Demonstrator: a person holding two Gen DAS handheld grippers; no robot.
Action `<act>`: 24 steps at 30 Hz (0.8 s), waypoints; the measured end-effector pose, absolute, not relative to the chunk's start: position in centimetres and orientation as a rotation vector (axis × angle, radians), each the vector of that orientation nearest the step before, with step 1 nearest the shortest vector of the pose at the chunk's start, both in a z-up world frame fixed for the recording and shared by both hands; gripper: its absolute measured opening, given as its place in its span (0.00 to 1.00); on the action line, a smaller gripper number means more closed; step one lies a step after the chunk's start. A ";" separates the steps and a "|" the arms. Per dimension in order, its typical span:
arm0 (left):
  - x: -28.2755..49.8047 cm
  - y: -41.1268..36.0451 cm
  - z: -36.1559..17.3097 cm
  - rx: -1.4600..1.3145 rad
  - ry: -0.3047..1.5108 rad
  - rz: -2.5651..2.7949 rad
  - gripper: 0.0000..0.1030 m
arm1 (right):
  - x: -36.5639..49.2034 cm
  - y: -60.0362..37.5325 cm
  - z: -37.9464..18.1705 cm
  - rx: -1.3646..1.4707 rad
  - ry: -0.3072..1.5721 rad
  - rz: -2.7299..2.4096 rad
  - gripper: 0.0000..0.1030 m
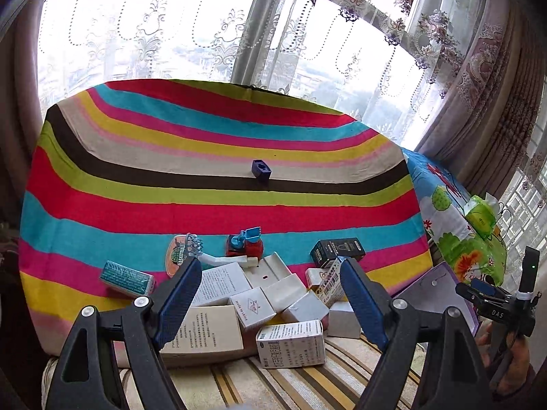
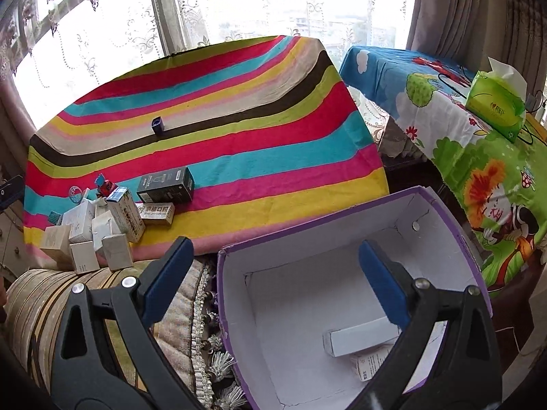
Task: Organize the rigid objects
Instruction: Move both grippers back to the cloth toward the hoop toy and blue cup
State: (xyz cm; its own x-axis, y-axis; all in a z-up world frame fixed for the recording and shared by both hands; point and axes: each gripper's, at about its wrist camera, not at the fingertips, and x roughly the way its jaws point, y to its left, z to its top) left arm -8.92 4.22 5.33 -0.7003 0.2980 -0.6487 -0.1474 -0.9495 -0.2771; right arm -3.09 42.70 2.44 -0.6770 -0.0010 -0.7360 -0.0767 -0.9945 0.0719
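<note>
A heap of small white cartons [image 1: 273, 304] lies at the near edge of the striped table [image 1: 218, 157], with a black box [image 1: 336, 247], a teal box [image 1: 126, 278], a red and blue toy [image 1: 244, 242] and a basketball hoop toy [image 1: 186, 251]. My left gripper [image 1: 266, 276] is open and empty just above the heap. My right gripper [image 2: 273, 253] is open and empty over the purple storage box [image 2: 345, 273], which holds a white carton [image 2: 359, 340] and another small one [image 2: 369, 364]. The heap [image 2: 92, 235] shows at the left in the right wrist view.
A small dark blue block [image 1: 261, 170] stands alone mid-table. A side table with a cartoon cloth [image 2: 478, 157] carries a green tissue pack [image 2: 495, 106]. A striped cushion [image 1: 273, 382] lies below the table edge. Curtained windows are behind.
</note>
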 end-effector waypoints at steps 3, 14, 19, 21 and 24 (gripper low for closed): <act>-9.1 2.2 5.1 -1.117 -0.328 2.695 0.82 | -4.5 41.5 2.8 -1.290 0.154 2.877 0.96; -12.5 -3.2 5.6 -1.260 -0.352 2.715 0.81 | -9.8 36.1 6.2 -1.310 0.014 2.991 0.96; -15.0 -3.0 7.0 -1.266 -0.292 2.703 0.81 | -13.5 33.7 7.8 -1.337 -0.056 3.041 0.96; -15.8 -2.8 7.2 -1.274 -0.277 2.698 0.81 | -14.8 32.6 8.4 -1.339 -0.103 3.057 0.96; -16.8 -2.6 7.1 -1.289 -0.277 2.672 0.77 | -16.4 30.8 9.1 -1.347 -0.159 3.088 0.96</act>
State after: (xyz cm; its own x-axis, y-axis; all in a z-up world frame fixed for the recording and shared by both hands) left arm -16.81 -2.63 7.09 -0.6152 0.2246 -0.7557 -0.0648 -0.9697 -0.2355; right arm -16.41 30.77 9.07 -0.6588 -0.1726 -0.7322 0.2467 -0.9691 0.0065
